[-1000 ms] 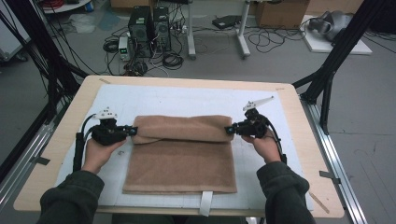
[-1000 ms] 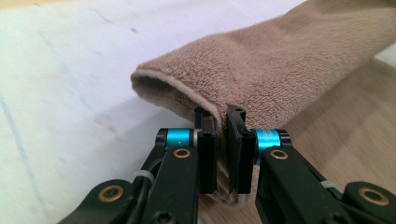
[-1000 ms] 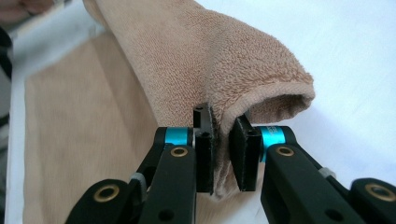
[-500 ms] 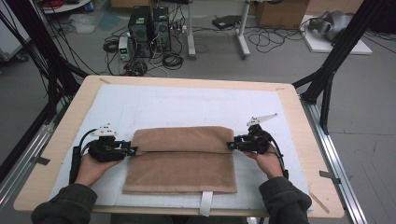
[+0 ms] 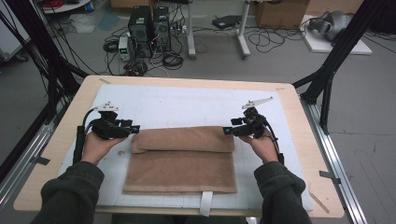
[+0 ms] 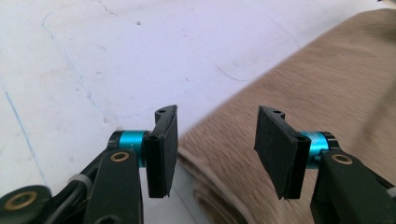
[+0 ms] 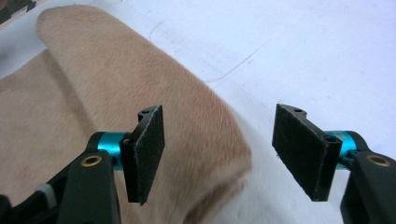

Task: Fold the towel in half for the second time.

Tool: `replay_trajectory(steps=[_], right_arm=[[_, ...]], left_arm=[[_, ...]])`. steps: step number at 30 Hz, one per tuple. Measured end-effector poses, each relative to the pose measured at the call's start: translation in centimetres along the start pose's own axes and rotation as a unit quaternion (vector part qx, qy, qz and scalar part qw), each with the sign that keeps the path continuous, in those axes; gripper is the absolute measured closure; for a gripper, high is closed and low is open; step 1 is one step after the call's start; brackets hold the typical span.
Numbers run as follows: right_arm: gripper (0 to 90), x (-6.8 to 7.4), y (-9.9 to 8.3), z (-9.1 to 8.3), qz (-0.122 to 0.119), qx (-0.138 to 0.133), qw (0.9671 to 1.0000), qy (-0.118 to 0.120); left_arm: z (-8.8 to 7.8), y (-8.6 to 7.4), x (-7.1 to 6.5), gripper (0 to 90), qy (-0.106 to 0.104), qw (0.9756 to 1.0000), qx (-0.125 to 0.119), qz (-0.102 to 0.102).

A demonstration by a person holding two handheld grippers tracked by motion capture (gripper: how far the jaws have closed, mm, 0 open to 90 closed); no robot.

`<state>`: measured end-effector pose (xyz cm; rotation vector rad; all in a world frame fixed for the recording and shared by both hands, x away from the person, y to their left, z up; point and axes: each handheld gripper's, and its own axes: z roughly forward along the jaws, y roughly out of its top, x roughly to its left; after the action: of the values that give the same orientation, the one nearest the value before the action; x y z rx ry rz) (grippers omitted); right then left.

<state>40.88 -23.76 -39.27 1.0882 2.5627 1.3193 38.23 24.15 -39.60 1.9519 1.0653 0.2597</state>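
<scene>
A tan folded towel (image 5: pixel 182 158) lies on the white mat (image 5: pixel 187 105), its far part folded over toward me as a thick roll. My left gripper (image 5: pixel 134 128) sits at the fold's left end, open; its jaws have just been opening and stand apart over the towel edge (image 6: pixel 224 163) without pressing it. At the fold's right end my right gripper (image 5: pixel 227 131) is open too, its jaws just having opened. The towel corner (image 7: pixel 201 140) lies below and between its pads (image 7: pixel 147 149), untouched.
The mat covers a wooden table (image 5: pixel 60 140) framed by black struts (image 5: pixel 327 79). A strip of white tape (image 5: pixel 206 203) lies at the mat's near edge. Computers and cables (image 5: pixel 149 28) sit on the floor beyond the table.
Both grippers carried the towel's far edge toward me, then let go of it. The left hand has drawn back to the left, and the fold now rests on the towel.
</scene>
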Motion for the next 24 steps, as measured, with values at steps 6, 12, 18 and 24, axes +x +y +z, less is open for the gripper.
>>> replay_trajectory(steps=[6, 12, 18, 24], right_arm=[[41.2, -0.7, -0.6, 2.6, 0.009, 0.051, 0.9984, 0.024], [73.3, 0.1, -1.3, 2.6, -0.009, 0.053, 0.9956, 0.077], [73.8, 2.1, -0.9, 0.0, -0.046, 0.015, 0.9965, 0.068], [71.2, 5.4, -1.7, -3.1, -0.095, -0.009, 0.9921, 0.082]], left_arm=[[3.4, -0.9, 0.8, 40.1, -0.001, 0.9976, 0.068, -0.012], [2.8, -1.0, 0.3, 83.6, -0.050, 0.9972, 0.055, -0.011], [-1.0, -0.7, -1.2, 85.0, -0.051, 0.9985, -0.016, 0.011], [-5.2, -3.4, -4.4, 85.0, -0.070, 0.9948, -0.049, 0.055]])
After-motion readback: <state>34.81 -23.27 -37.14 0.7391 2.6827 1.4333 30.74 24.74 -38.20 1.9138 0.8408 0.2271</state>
